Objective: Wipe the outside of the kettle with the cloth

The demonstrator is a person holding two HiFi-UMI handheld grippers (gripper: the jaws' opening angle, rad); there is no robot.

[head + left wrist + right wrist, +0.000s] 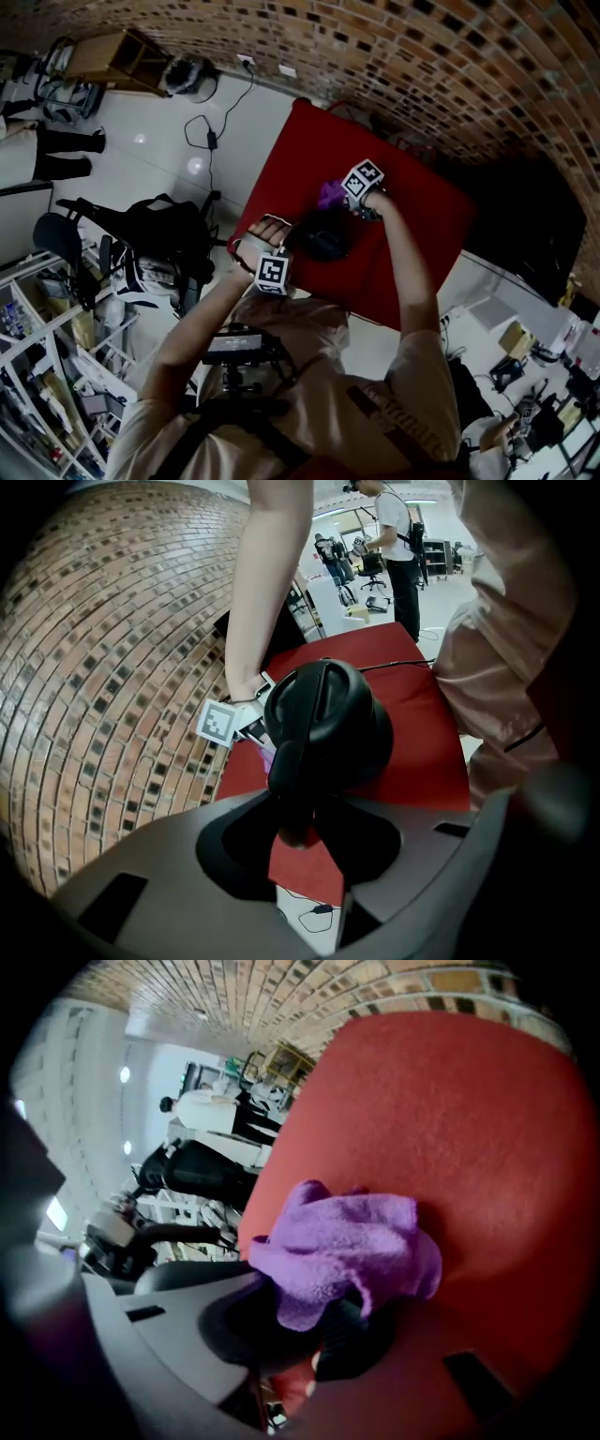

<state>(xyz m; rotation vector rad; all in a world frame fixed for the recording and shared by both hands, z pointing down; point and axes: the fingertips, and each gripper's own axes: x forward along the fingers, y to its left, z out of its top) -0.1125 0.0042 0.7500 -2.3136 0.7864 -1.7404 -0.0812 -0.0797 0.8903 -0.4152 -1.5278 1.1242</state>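
A black kettle (323,242) stands on the red table (422,225). In the left gripper view its rounded body (328,714) fills the middle, and its handle (289,785) runs down between my jaws. My left gripper (300,832) is shut on that handle; from the head it sits at the kettle's near-left side (292,251). My right gripper (309,1335) is shut on a purple cloth (347,1241), which bunches out ahead of the jaws over the red table (450,1119). From above, the cloth (330,194) hangs just beyond the kettle's far side, with the right gripper (343,199) beside it.
A brick wall (450,66) runs behind the table. On the white floor to the left stand a black bag on a chair (155,230) and a cable (211,141). Shelves (37,375) crowd the lower left. A person (398,546) stands far off.
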